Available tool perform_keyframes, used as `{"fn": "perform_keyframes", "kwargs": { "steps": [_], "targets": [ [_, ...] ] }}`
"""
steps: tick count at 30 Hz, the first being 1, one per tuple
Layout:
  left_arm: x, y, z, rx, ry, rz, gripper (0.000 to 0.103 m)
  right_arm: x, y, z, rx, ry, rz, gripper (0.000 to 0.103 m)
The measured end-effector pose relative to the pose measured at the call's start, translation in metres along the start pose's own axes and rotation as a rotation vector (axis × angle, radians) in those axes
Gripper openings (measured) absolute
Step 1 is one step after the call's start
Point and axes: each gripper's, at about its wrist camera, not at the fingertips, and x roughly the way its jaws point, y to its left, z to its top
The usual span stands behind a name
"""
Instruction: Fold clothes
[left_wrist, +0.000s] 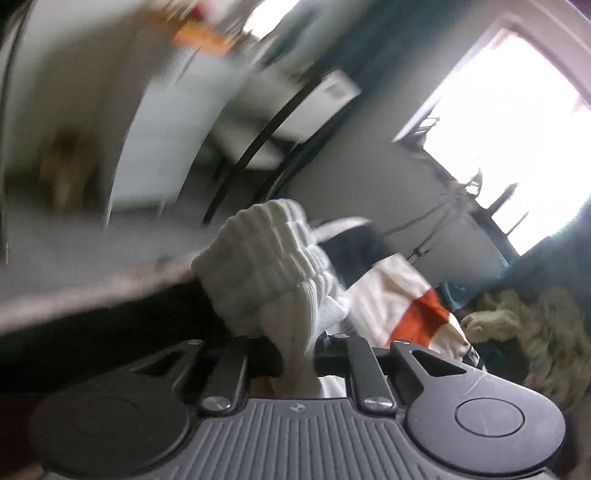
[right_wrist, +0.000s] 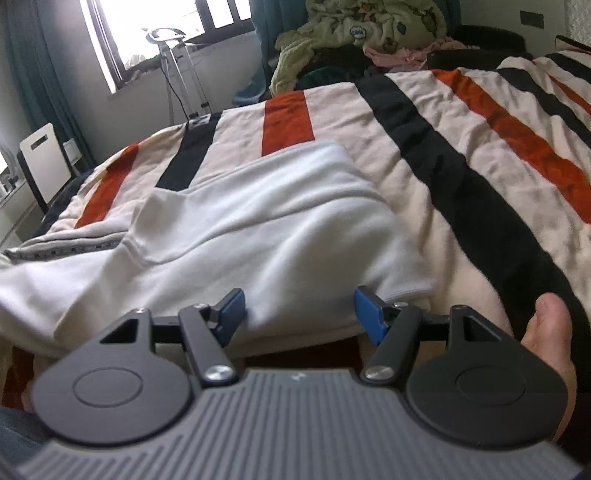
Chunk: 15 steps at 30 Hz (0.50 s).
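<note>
A white sweatshirt (right_wrist: 258, 218) lies partly folded on the striped bed cover (right_wrist: 461, 155). My right gripper (right_wrist: 299, 310) is open, its blue pads (right_wrist: 232, 306) just above the garment's near edge, holding nothing. My left gripper (left_wrist: 295, 354) is shut on a bunched ribbed white part of the sweatshirt (left_wrist: 266, 273), lifted off the bed. The left wrist view is blurred and tilted; its fingertips are hidden by the cloth.
A heap of clothes (right_wrist: 351, 33) lies at the far end of the bed. A window (right_wrist: 147, 29) and a metal stand (right_wrist: 177, 74) are at the back left. A white panel (right_wrist: 46, 162) leans by the wall. A bare thumb (right_wrist: 550, 325) shows at right.
</note>
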Motion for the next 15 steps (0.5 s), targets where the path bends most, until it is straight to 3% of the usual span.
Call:
{"fn": "perform_keyframes", "kwargs": {
  "steps": [8, 12, 15],
  "targets": [
    [-0.058, -0.12, 0.001, 0.342, -0.28, -0.09, 0.013, -0.013, -0.026, 0.007, 0.203, -0.024, 0.068, 0.068],
    [-0.077, -0.193, -0.035, 0.44, -0.375, -0.152, 0.014, -0.025, -0.045, 0.011, 0.306, -0.043, 0.094, 0.068],
    [-0.083, -0.247, -0.075, 0.552, -0.377, -0.209, 0.016, -0.035, -0.06, 0.015, 0.359, -0.08, 0.101, 0.069]
  ]
}}
